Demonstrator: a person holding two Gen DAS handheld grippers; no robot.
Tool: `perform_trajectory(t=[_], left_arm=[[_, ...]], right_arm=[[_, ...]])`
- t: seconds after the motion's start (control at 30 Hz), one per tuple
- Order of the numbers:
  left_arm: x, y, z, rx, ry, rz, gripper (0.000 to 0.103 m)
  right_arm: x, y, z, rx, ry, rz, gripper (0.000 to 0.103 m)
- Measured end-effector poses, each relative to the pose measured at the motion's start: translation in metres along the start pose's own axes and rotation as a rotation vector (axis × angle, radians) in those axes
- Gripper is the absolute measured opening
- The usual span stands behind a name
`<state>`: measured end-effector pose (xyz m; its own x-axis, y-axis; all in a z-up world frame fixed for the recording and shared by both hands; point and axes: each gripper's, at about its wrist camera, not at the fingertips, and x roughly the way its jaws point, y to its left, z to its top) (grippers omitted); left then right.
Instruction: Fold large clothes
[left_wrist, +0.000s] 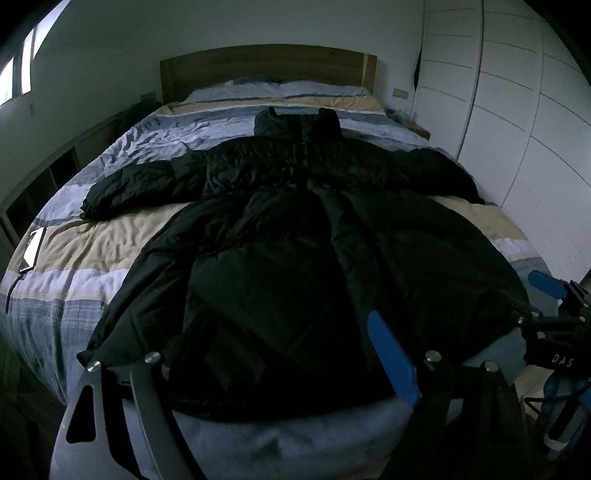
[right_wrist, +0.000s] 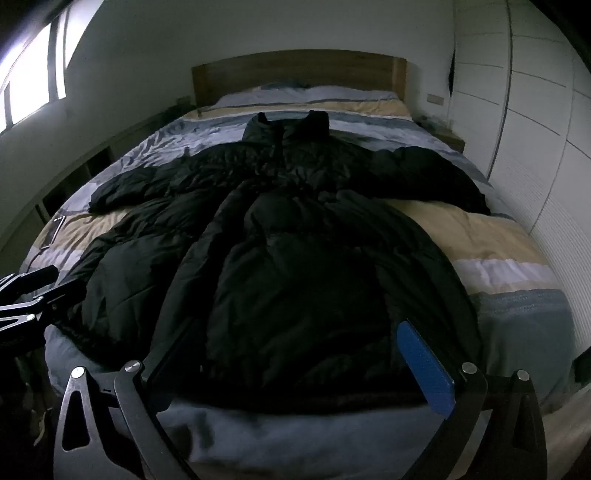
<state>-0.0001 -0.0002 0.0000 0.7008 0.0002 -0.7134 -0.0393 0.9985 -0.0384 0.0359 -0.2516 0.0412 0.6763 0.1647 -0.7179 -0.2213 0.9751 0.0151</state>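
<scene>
a bed with a striped duvet in blue, white and pale yellow fills the room (its wooden headboard stands at the far wall). a phone lies near the bed's left edge. a white wardrobe lines the right side; a window glows on the left.
</scene>
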Motion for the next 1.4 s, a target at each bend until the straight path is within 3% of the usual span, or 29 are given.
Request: perform_trajectory(t=[0.87,1.4], left_arm=[[0.010,-0.009,-0.002,0.004,0.030,-0.037,0.084],[0.008,-0.009,0.004,0.014,0.024,0.006,0.084]], right_arm=[[0.008,0.000,-0.003,-0.008,0.016,-0.005,0.103],[0.008,-0.001,0.004,-0.011,0.018,-0.005,0.103]])
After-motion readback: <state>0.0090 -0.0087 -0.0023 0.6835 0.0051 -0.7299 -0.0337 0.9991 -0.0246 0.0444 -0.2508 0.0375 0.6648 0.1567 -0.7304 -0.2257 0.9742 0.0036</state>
